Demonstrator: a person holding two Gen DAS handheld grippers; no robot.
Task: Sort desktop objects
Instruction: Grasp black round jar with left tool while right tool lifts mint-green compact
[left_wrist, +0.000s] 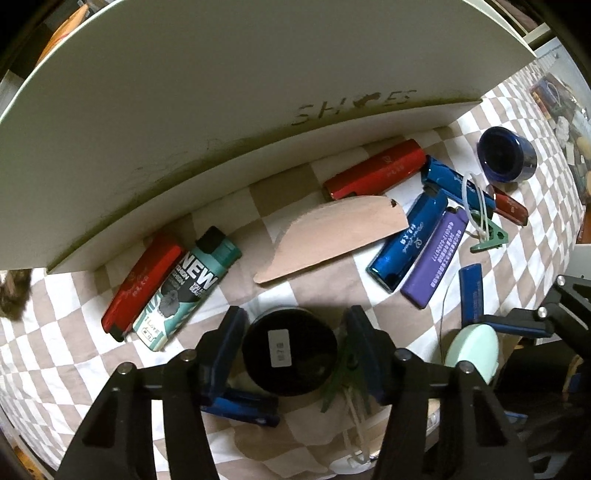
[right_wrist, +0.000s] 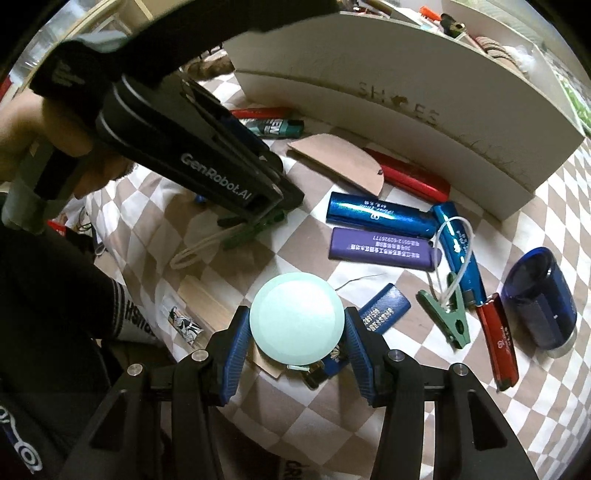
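Observation:
My left gripper is shut on a black round jar with a white label, one finger against each side. My right gripper is shut on a mint-green round case, which also shows at the lower right of the left wrist view. On the checked cloth lie red lighters, blue lighters, a purple lighter and a teal lighter. Below the left gripper is a green clip.
A white shoe box stands along the far side. A pink card piece lies by it. A blue jar lies on its side at the right, next to a second green clip with a white loop. A gloved hand holds the left gripper.

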